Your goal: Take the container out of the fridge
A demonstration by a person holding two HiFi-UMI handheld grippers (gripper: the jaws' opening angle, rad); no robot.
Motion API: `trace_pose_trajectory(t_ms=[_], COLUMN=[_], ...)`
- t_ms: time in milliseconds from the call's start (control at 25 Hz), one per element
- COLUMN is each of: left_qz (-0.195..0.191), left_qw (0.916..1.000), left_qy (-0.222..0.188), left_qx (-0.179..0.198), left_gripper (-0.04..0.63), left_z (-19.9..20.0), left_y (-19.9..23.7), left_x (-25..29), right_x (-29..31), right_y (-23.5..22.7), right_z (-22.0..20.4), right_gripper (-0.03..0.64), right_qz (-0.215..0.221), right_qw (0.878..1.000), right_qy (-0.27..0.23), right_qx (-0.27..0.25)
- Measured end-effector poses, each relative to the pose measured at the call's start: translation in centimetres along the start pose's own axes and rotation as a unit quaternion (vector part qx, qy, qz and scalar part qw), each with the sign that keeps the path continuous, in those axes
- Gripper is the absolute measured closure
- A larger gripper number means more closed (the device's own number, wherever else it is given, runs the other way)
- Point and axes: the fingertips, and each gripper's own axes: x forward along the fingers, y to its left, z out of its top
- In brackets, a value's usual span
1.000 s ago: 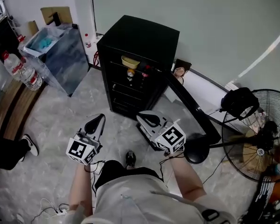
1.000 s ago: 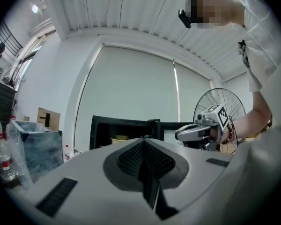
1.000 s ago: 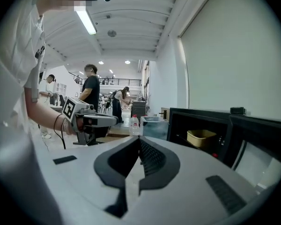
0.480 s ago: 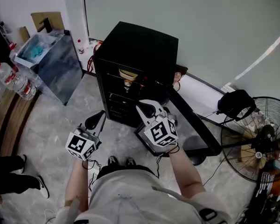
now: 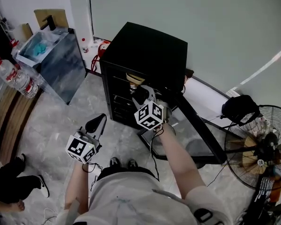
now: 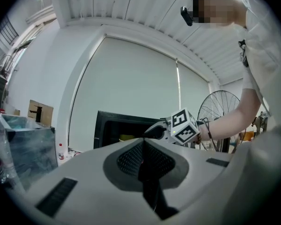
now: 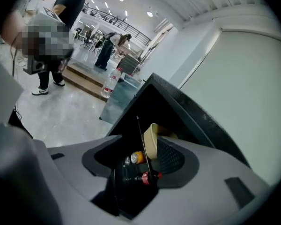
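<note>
A black mini fridge (image 5: 145,50) stands on the floor with its glass door (image 5: 196,136) swung open to the right. A beige container (image 5: 136,78) sits on its top shelf, with cans and a red bottle (image 7: 147,176) on the shelf below. My right gripper (image 5: 141,96) is right at the fridge opening, just below the container (image 7: 151,138). Its jaws are opening; nothing is between them, and the container shows beyond the gap. My left gripper (image 5: 97,123) hangs lower left, away from the fridge (image 6: 113,128), jaws shut and empty.
A clear plastic bin (image 5: 54,55) and water bottles (image 5: 16,78) stand left of the fridge. A floor fan (image 5: 260,149) and a black bag (image 5: 239,108) are at the right. A person's legs (image 5: 11,191) show at the lower left. Cables lie near my feet.
My right gripper has moved forward and up to the fridge opening, and its jaws have gone from shut to apart. The left gripper has hardly moved.
</note>
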Motion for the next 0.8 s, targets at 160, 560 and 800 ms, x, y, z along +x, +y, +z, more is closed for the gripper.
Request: trace_pose_trajectory(t_ms=[160, 560, 800], left_qz=[0.011, 0.044, 0.044], left_qw=[0.9999, 0.9985, 0.9980], left_qy=[0.010, 0.026, 0.036], left_qx=[0.000, -0.020, -0.029], left_gripper=[0.588, 0.588, 0.588], left_z=[-0.7, -2.8, -3.7], left_y=[1.0, 4.1, 4.3], left_x=[-1.0, -3.3, -3.6], right_x=[3.8, 9.6, 11.6], right_y=[-1.3, -2.6, -2.4], right_z=[-0.8, -2.8, -3.9], right_gripper=[0.374, 0.373, 0.371], right_qz=[-0.033, -0.063, -0.038], right_qw=[0.999, 0.991, 0.984], right_qy=[0.028, 0.114, 0.149], right_qx=[0.005, -0.039, -0.089])
